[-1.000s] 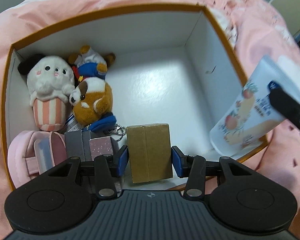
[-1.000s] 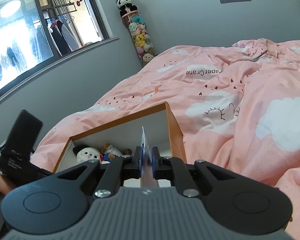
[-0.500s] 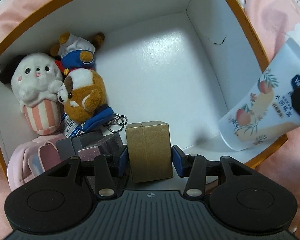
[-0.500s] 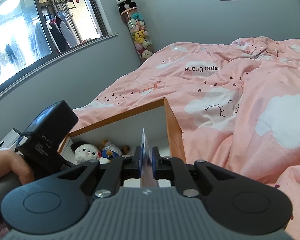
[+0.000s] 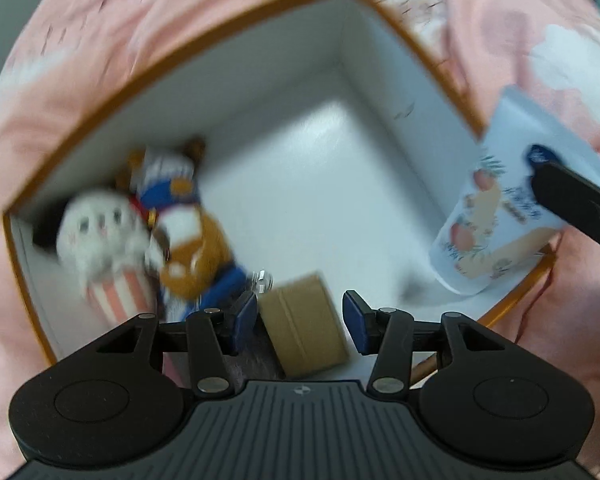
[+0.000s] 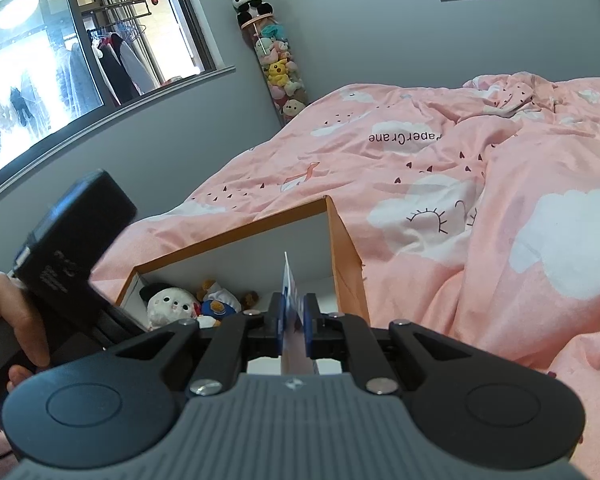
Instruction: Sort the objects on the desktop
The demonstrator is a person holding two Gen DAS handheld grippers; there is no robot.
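Note:
An orange-rimmed white storage box [image 5: 284, 28] lies on the pink bed. My left gripper [image 5: 300, 320] is open above a brown cardboard box [image 5: 304, 324] that lies tilted on the box floor; its pads [image 5: 246, 316] stand apart from it. The left wrist view is blurred. My right gripper [image 6: 294, 322] is shut on a flat white hand-cream tube with peach print [image 5: 496, 216], held over the box's right rim; the tube shows edge-on in the right wrist view [image 6: 290, 312].
Plush toys sit in the box's left part: a white one in a striped cup [image 5: 100, 240], a brown dog [image 5: 196, 256], a blue-dressed one [image 5: 164, 172]. Pink quilt [image 6: 480, 184] surrounds the box. The left hand and gripper body [image 6: 68, 248] show at left.
My left gripper has opened and pulled back and up; the brown cardboard box has left its pads and lies tilted on the box floor. The right gripper still holds the tube, nearly unmoved.

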